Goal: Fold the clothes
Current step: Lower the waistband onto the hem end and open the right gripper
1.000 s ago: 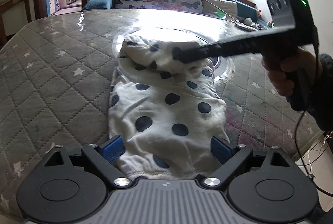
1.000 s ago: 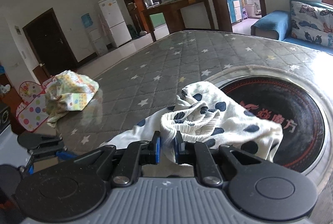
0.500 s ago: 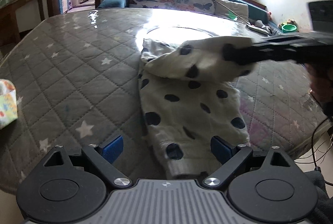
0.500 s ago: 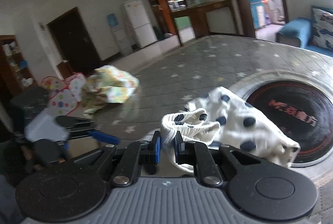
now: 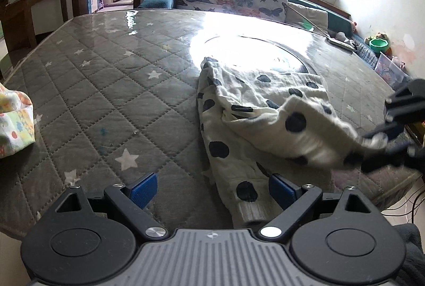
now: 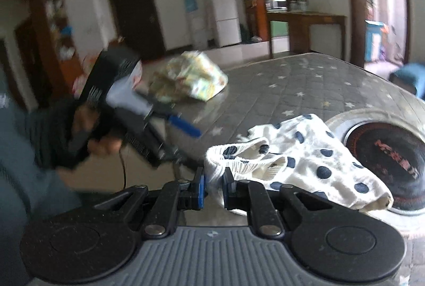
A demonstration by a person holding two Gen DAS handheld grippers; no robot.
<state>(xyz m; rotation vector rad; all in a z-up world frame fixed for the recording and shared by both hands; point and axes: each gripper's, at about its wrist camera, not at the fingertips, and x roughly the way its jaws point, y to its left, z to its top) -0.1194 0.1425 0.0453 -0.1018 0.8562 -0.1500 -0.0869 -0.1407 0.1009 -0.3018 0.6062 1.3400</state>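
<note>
Polka-dot garment (image 5: 255, 126): white with dark spots, lying on the quilted star-patterned table cover (image 5: 106, 100), its far part by the round dark inset plate (image 6: 385, 150). Judged partly folded: one end is lifted and drawn back over the lower layer, which lies flat on the cover with its ribbed cuff at the near edge. The fold is not laid down or squared, and the garment is far from a compact bundle; a second, multicoloured garment (image 6: 191, 78) lies crumpled well apart on the same cover. Right gripper (image 6: 213, 186): closed on the elastic edge of the raised end, holding it clear of the cover. Left gripper (image 5: 212, 187): jaws wide apart and holding nothing; the cuff end lies between its fingers, nearer the right-hand one, contact not determinable. Motion blur limits detail at the raised end.
</note>
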